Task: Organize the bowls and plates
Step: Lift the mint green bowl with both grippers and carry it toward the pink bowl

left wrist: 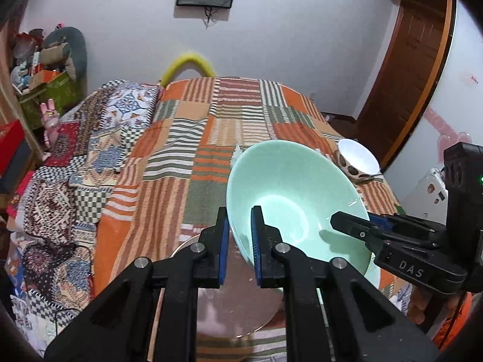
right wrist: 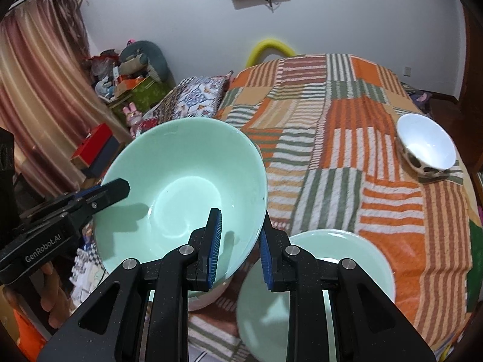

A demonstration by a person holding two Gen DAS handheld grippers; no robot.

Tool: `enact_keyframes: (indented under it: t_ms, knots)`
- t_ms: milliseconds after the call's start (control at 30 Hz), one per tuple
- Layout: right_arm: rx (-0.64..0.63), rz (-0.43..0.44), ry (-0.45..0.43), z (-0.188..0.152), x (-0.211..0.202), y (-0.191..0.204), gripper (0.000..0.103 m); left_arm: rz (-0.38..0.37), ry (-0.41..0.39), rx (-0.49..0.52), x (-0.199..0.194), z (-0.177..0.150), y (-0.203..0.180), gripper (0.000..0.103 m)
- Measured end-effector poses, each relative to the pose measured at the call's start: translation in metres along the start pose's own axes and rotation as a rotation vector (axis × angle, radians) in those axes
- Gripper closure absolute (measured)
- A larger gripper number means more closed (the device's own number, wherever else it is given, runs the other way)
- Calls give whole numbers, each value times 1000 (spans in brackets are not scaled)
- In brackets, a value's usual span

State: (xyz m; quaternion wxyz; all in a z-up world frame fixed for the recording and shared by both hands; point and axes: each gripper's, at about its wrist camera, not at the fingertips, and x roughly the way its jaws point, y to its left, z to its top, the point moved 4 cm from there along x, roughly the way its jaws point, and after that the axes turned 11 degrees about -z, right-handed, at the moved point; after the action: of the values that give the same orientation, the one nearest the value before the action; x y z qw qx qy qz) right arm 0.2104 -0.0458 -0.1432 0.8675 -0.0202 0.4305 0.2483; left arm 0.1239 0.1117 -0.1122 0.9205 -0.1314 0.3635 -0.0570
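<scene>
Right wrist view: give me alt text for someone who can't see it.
Both grippers clamp opposite rims of a large mint green bowl, right gripper near, left gripper far. A pale green plate lies below on the striped patchwork blanket; a small spotted bowl sits far right.

My left gripper (left wrist: 240,244) points forward and down, and its two blue pads are closed on the left wall of the green bowl (left wrist: 289,193), one pad inside and one pad outside. My right gripper (right wrist: 240,244) also points forward and down, and it is clamped on the right wall of the same bowl in the same way. Both grippers carry the bowl together, tilted. Under each gripper body, the fingers (right wrist: 51,298) of my hand are partly seen around the handle.
</scene>
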Motion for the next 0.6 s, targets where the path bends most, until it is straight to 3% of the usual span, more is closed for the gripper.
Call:
enact_keyframes:
  t_ms: [600]
  knots:
    - [-54, 55, 92, -36, 24, 44, 81, 44, 45, -133, -9, -51, 48, 90]
